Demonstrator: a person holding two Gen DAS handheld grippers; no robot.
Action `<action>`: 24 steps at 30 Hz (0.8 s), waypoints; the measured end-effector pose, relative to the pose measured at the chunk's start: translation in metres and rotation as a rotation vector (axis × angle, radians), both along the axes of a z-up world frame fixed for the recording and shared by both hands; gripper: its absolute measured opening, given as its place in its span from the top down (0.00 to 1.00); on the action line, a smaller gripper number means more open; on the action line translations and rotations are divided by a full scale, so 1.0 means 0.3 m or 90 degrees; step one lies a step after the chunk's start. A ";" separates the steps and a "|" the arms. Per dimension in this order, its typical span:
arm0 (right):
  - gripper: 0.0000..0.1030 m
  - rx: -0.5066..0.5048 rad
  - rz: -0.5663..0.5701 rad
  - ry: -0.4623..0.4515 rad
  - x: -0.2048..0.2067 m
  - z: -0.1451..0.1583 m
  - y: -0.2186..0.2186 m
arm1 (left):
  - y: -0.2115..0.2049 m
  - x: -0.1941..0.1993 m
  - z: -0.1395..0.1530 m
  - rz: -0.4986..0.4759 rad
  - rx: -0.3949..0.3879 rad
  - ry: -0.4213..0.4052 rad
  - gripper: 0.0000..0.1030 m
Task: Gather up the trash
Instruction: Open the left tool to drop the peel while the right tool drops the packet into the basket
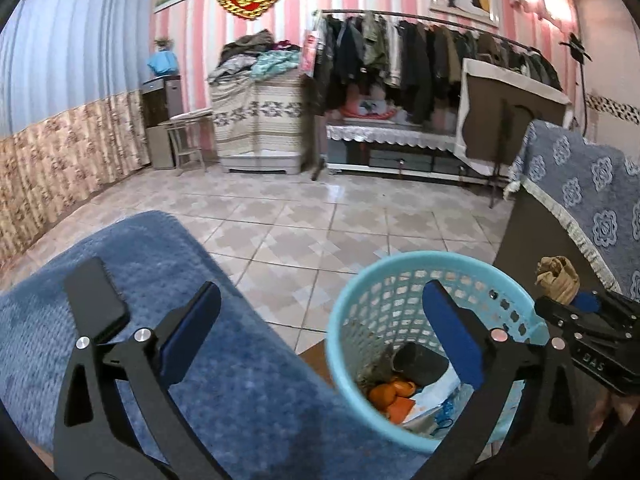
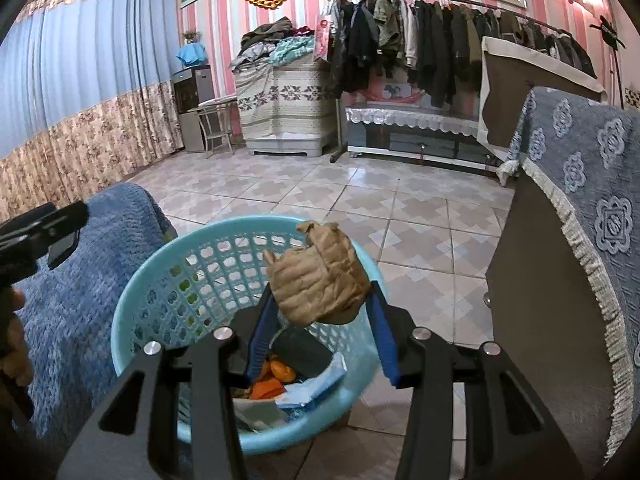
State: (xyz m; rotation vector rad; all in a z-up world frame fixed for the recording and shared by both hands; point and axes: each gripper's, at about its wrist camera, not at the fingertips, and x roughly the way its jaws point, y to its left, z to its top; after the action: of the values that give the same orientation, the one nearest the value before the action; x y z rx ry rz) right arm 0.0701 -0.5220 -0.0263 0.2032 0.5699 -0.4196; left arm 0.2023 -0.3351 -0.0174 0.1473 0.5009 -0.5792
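A light blue mesh waste basket (image 1: 360, 304) (image 2: 132, 316) stands on the tiled floor, holding orange peels (image 1: 386, 394), paper scraps and a dark lump. My right gripper (image 2: 320, 300) is shut on a crumpled brown paper ball (image 2: 320, 280) and holds it above the basket's far right rim. In the left wrist view the ball (image 1: 558, 278) and right gripper (image 1: 588, 304) show at the right. My left gripper (image 1: 320, 312) is open and empty, its right finger over the basket, its left finger over the blue cushion.
A blue textured cushion (image 1: 120, 360) (image 2: 80, 280) lies left of the basket with a black phone (image 1: 96, 300) on it. A dark cabinet draped in a blue patterned cloth (image 2: 580, 184) stands at the right. Tiled floor (image 2: 360, 200) stretches toward a clothes rack (image 2: 440, 40).
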 end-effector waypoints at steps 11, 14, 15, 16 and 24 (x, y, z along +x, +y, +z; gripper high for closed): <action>0.54 0.001 0.037 0.028 0.162 -0.031 0.069 | 0.188 0.039 0.036 0.075 -0.021 0.004 0.05; 0.41 0.005 0.043 0.037 0.189 -0.033 0.074 | 0.238 0.047 0.043 0.094 -0.026 0.005 0.05; 0.33 0.004 0.043 0.036 0.190 -0.032 0.078 | 0.253 0.048 0.047 0.099 -0.028 0.005 0.05; 0.29 0.003 0.043 0.035 0.193 -0.026 0.081 | 0.264 0.047 0.049 0.101 -0.030 0.004 0.05; 0.10 0.007 0.033 0.018 0.151 0.017 0.108 | 0.364 -0.008 0.090 0.124 -0.036 -0.011 0.05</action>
State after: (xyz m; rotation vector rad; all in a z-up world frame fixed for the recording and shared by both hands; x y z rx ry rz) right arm 0.1153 -0.4897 -0.0211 0.1929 0.6047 -0.3695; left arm 0.1998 -0.2258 0.0096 0.0484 0.4759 -0.4013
